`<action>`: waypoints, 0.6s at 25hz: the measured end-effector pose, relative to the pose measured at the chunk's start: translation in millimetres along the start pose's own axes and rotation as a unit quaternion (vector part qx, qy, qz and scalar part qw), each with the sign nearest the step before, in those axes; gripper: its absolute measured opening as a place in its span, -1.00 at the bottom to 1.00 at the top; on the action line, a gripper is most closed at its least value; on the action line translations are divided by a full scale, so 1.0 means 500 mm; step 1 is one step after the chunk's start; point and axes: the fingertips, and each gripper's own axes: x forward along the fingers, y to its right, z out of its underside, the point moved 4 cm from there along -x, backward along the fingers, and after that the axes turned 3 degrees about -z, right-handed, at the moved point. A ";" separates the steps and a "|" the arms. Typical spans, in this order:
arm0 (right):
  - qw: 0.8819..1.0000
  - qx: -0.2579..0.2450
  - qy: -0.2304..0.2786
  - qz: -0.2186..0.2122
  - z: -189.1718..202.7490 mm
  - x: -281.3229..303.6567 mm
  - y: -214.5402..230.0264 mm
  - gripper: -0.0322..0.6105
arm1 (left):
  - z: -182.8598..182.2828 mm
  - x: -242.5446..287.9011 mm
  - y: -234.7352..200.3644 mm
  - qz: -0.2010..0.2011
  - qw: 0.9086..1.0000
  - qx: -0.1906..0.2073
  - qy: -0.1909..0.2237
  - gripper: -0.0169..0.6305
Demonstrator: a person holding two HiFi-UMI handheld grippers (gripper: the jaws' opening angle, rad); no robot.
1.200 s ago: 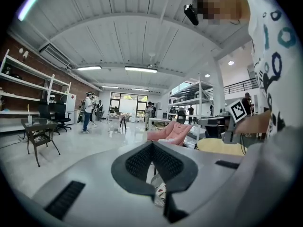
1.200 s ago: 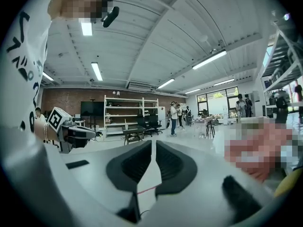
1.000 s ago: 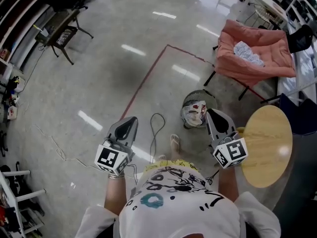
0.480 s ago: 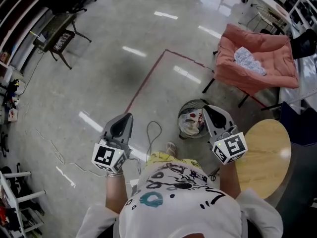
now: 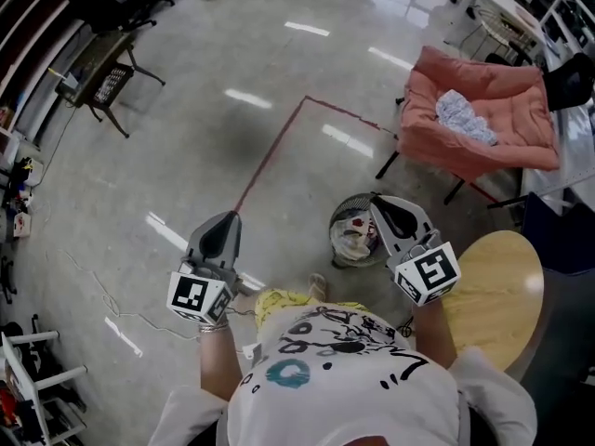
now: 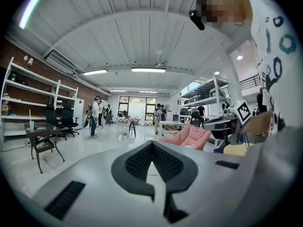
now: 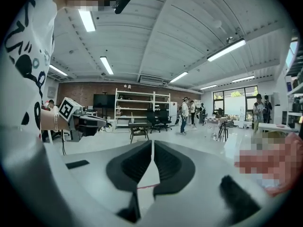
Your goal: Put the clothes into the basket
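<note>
Head view: both grippers are held out low in front of a white black-printed shirt [image 5: 344,360]. The left gripper [image 5: 227,219] is seen with jaws closed, empty, over bare grey concrete floor [image 5: 186,82]. The right gripper [image 5: 377,204] is also seen closed and empty, its tip over the rim of a round black wire basket [image 5: 346,214]. The basket stands on the floor, between the legs of a pink padded folding chair [image 5: 507,137] and the edge of a round light wooden table [image 5: 497,291]; something white lies inside it. A crumpled white patterned garment [image 5: 465,117] lies on the chair seat towards its back edge, well apart from both grippers. A red tape line [image 5: 270,156] is laid across the floor. Left gripper view: jaws are pressed together, nothing between; the pink chair and distant standing people [image 6: 96,115] are seen beyond. Right gripper view: jaws are together bar a thin slit, nothing gripped; white shelving [image 7: 135,108] is seen along the far wall.
</note>
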 end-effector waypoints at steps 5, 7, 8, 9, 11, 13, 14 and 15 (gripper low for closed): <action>1.000 0.008 -0.017 0.002 0.011 0.011 0.010 -0.80 | -0.008 0.015 -0.021 -0.009 1.000 -0.007 0.007 -0.94; 1.000 0.012 -0.014 0.005 0.012 0.033 0.013 -0.80 | 0.007 0.008 -0.034 -0.006 1.000 -0.009 -0.004 -0.94; 1.000 0.016 -0.009 0.007 0.010 0.045 0.014 -0.80 | 0.013 0.005 -0.045 -0.008 1.000 -0.009 -0.010 -0.94; 1.000 0.020 -0.005 0.008 0.006 0.057 0.014 -0.80 | 0.017 0.003 -0.058 -0.013 1.000 -0.011 -0.014 -0.94; 1.000 0.025 0.000 0.008 -0.002 0.080 0.008 -0.80 | 0.015 0.004 -0.086 -0.019 1.000 -0.015 -0.013 -0.94; 1.000 0.026 0.001 0.013 -0.007 0.103 0.004 -0.80 | 0.007 0.017 -0.111 -0.013 1.000 -0.017 -0.008 -0.94; 0.999 0.027 0.002 0.017 -0.009 0.115 0.004 -0.80 | 0.002 0.027 -0.123 -0.006 1.000 -0.016 -0.007 -0.94; 0.999 0.029 0.003 0.024 -0.013 0.129 0.006 -0.80 | -0.002 0.038 -0.134 0.002 1.000 -0.016 -0.006 -0.94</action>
